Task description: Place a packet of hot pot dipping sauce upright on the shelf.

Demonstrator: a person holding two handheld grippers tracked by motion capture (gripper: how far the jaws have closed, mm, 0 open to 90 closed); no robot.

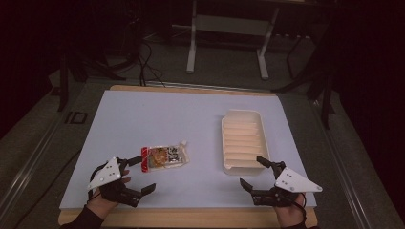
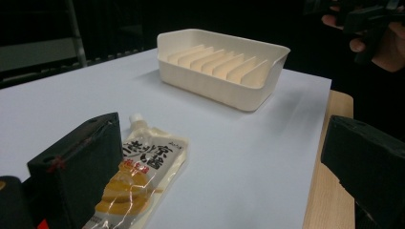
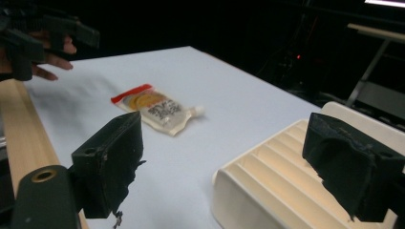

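1. The landmark is the cream plastic tray with ribbed floor (image 1: pixel 242 138). It stands on the pale blue sheet (image 1: pixel 157 114) that covers the wooden table (image 1: pixel 191 218), toward the right side of the sheet.
2. The flat clear food pouch with a red end strip and a white spout (image 1: pixel 165 157) lies well to the left of the tray, flat on the sheet, apart from the tray, with bare sheet between them.
3. The left gripper (image 1: pixel 142 173) is left of the tray and just beside the pouch, at the pouch's near left corner. Its jaws are spread wide and pinch nothing; one jaw tip is close to the red end of the pouch, but I cannot tell if it touches.
4. The right gripper (image 1: pixel 252 170) is at the near end of the tray. Its jaws are also spread and hold nothing; the far jaw is over the near rim of the tray, and contact is not clear.
5. Behind the tray, beyond the table, a grey metal frame with two legs (image 1: pixel 229 33) stands on the dark floor, with cables (image 1: pixel 145 59) lying to its left.
6. In the left gripper view, the near jaw covers the lower left part of the pouch. In the right gripper view, a jaw hides part of the tray. The print on the pouch is too small to read, and the room behind is very dark.
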